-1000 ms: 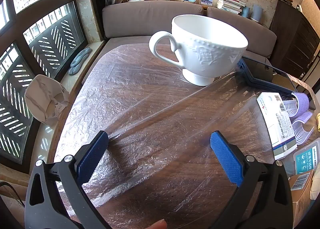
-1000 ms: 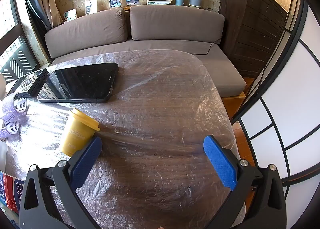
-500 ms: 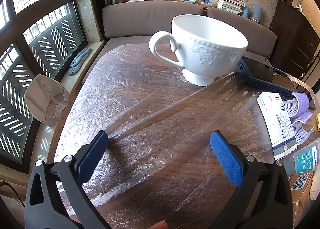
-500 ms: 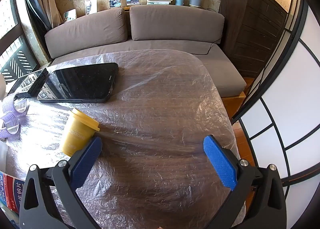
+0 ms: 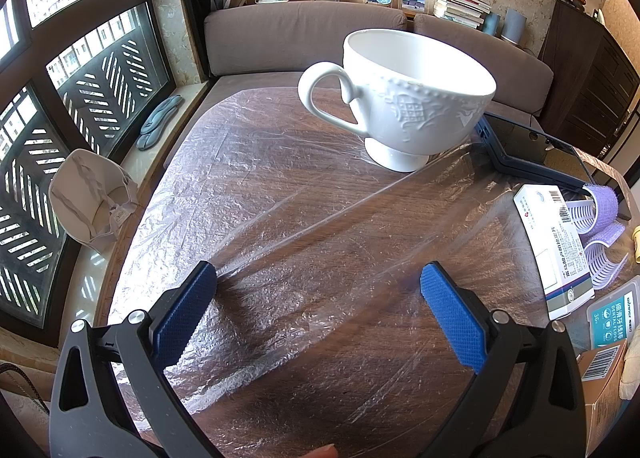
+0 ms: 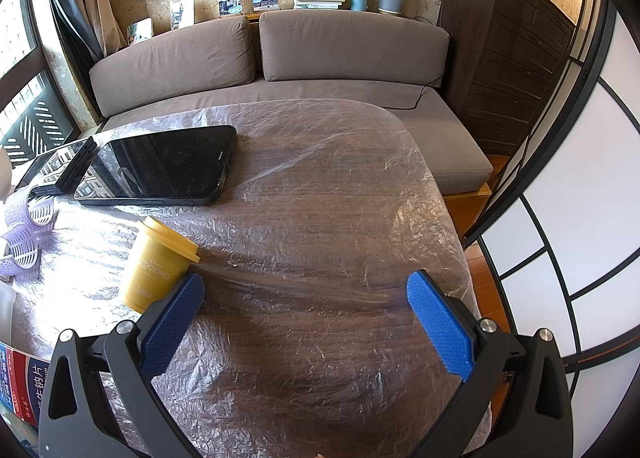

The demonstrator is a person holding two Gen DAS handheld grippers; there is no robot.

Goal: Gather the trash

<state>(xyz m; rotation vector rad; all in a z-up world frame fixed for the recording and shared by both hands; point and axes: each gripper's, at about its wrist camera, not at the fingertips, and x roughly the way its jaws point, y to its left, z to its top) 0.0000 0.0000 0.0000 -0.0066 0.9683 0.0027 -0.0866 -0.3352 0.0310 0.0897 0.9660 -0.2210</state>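
Note:
My left gripper (image 5: pixel 318 286) is open and empty, low over the plastic-wrapped wooden table (image 5: pixel 280 226). A white teacup (image 5: pixel 408 98) stands ahead of it. A white medicine box (image 5: pixel 554 246), purple hair rollers (image 5: pixel 600 214), a dental floss pack (image 5: pixel 612 316) and a cardboard box (image 5: pixel 600 370) lie at the right. My right gripper (image 6: pixel 304 298) is open and empty above the table (image 6: pixel 340 218). A small yellow cup (image 6: pixel 158 266) lies tipped just beside its left finger (image 6: pixel 172 322). Purple rollers also show in the right wrist view (image 6: pixel 28 234).
A black tablet (image 6: pixel 160 166) and a second device (image 6: pixel 60 166) lie at the table's far left in the right wrist view. A brown sofa (image 6: pixel 280 70) runs behind the table. A red-and-blue box (image 6: pixel 20 386) sits at lower left. A white cap (image 5: pixel 88 194) rests on the window sill.

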